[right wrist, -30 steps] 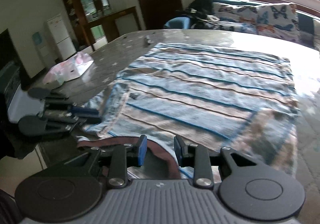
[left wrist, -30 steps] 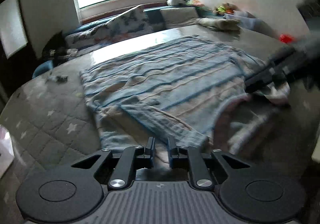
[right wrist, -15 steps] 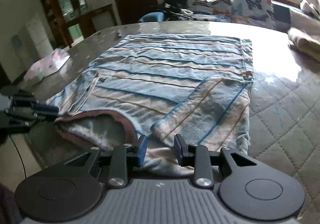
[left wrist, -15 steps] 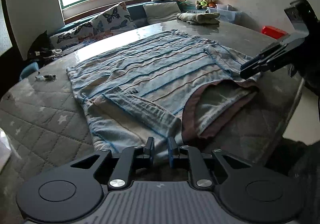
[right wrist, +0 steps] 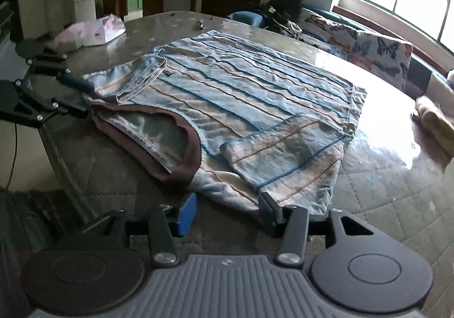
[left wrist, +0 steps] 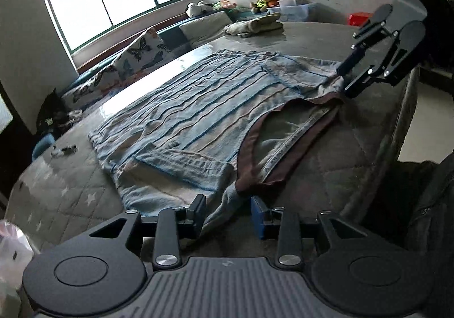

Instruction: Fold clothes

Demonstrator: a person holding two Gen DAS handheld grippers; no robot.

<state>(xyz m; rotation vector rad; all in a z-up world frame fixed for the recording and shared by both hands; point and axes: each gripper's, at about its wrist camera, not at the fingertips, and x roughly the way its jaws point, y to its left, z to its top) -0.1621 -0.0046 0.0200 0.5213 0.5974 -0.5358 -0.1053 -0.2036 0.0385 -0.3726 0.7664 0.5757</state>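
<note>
A blue and tan striped shirt [left wrist: 210, 108] with a maroon collar [left wrist: 249, 153] lies flat on the quilted table, both sleeves folded onto its body; it also shows in the right wrist view [right wrist: 255, 108]. My left gripper [left wrist: 228, 217] is open at the shirt's near shoulder corner, cloth lying between the jaws. My right gripper [right wrist: 225, 214] is open at the other shoulder corner, its jaws on either side of the cloth edge. Each gripper shows in the other's view: the right gripper [left wrist: 344, 78] and the left gripper [right wrist: 82, 99], both at the shirt's edge.
The grey quilted table [left wrist: 62, 187] has an edge close behind both grippers. A folded beige garment [left wrist: 255, 25] lies at the far side. A pink plastic bag [right wrist: 90, 31] and small dark items [left wrist: 63, 150] lie on the table. A butterfly cushion [right wrist: 377, 54] sits beyond.
Both grippers, shut on the shoulder corners a second ago, have opened and let the shirt go. The shirt now lies flat and still on the table.
</note>
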